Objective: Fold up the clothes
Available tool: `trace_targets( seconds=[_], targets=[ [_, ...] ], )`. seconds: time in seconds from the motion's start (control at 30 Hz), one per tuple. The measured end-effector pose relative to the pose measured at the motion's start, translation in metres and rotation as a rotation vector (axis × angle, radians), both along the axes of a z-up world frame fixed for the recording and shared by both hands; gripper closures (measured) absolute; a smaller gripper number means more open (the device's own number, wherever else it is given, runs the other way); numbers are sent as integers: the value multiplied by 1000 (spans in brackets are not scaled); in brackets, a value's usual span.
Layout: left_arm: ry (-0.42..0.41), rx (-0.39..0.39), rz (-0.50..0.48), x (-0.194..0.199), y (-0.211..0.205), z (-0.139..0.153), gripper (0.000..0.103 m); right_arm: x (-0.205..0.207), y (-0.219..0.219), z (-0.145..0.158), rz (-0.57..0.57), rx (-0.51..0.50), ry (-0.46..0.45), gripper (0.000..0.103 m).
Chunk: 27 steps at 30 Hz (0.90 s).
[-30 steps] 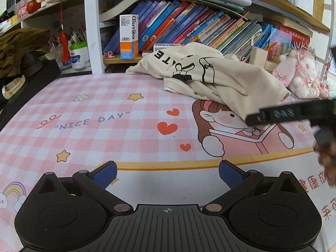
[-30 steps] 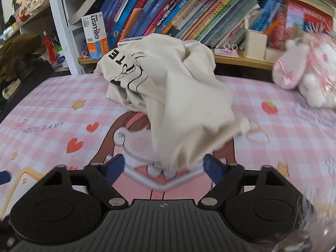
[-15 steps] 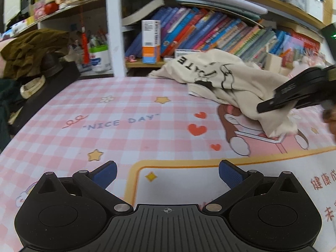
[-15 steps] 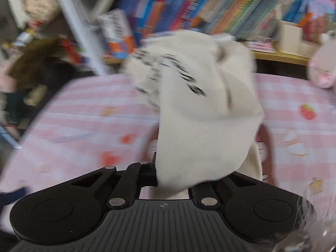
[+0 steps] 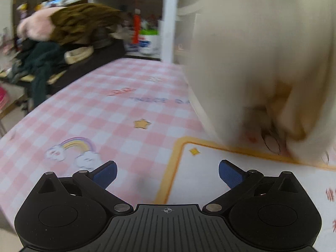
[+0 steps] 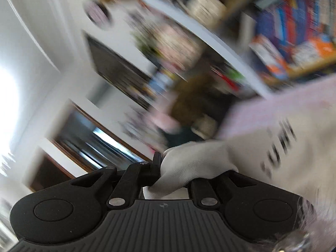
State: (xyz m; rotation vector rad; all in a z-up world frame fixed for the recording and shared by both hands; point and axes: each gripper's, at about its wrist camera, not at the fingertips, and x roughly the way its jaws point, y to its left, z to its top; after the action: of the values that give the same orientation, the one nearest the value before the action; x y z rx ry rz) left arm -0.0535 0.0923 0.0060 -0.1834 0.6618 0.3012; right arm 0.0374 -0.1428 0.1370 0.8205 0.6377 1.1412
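Note:
A cream T-shirt (image 5: pixel 262 63) with black print hangs lifted above the pink checked table cover (image 5: pixel 117 113), filling the right of the left wrist view, blurred. My right gripper (image 6: pixel 168 168) is shut on a bunched edge of the T-shirt (image 6: pixel 189 166), and the cloth trails down to the right. The right wrist view is tilted and heavily blurred. My left gripper (image 5: pixel 167 172) is open and empty, low over the table's near part, left of the hanging shirt.
A pile of dark and brown clothes (image 5: pixel 69 33) lies at the table's far left. A white shelf post (image 5: pixel 169 19) and a cup of pens (image 5: pixel 148 40) stand behind. Bookshelves (image 6: pixel 294 27) show blurred in the right wrist view.
My right gripper closed on the T-shirt and swung it up and to the left, off the table. My left gripper turned left; the shirt now hangs close on its right.

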Motion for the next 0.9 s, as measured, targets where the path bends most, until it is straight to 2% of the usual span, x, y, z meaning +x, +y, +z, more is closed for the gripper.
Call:
trace_targets(
  seconds=[0.03, 0.13, 0.2, 0.23, 0.33, 0.4, 0.47, 0.5, 0.53, 0.57, 0.63, 0.73, 0.9],
  targets=[
    [-19, -1, 17, -3, 1, 3, 0, 0, -4, 15, -9, 88, -4, 96],
    [-76, -6, 21, -11, 2, 14, 0, 12, -58, 39, -288, 313, 47, 96],
    [-106, -15, -3, -15, 1, 18, 0, 21, -93, 36, -481, 313, 84, 96],
    [-112, -20, -25, -17, 0, 19, 0, 26, -111, 31, -574, 262, 111, 96],
    [-85, -16, -99, -15, -7, 17, 0, 35, -152, -12, -808, 10, 246, 96],
    [-63, -3, -147, -12, -13, 15, 0, 37, -176, -58, -897, -149, 430, 93],
    [-50, 14, -198, -9, -19, 15, 0, 34, -197, -109, -911, -258, 666, 92],
    [-48, 26, -223, -7, -22, 16, 0, 31, -202, -130, -898, -279, 738, 92],
    [-47, 41, -250, -6, -26, 17, 0, 24, -208, -140, -900, -291, 763, 89],
    [-46, 57, -277, -4, -29, 19, 0, 18, -209, -141, -898, -310, 735, 79],
    [-51, 90, -337, -2, -37, 25, 0, 8, -210, -140, -893, -350, 672, 67],
    [-84, 135, -431, -5, -51, 35, 1, 2, -202, -130, -817, -456, 535, 65],
    [-94, 144, -618, 3, -70, 48, 4, -7, -161, -106, -677, -838, 176, 60]
  ],
)
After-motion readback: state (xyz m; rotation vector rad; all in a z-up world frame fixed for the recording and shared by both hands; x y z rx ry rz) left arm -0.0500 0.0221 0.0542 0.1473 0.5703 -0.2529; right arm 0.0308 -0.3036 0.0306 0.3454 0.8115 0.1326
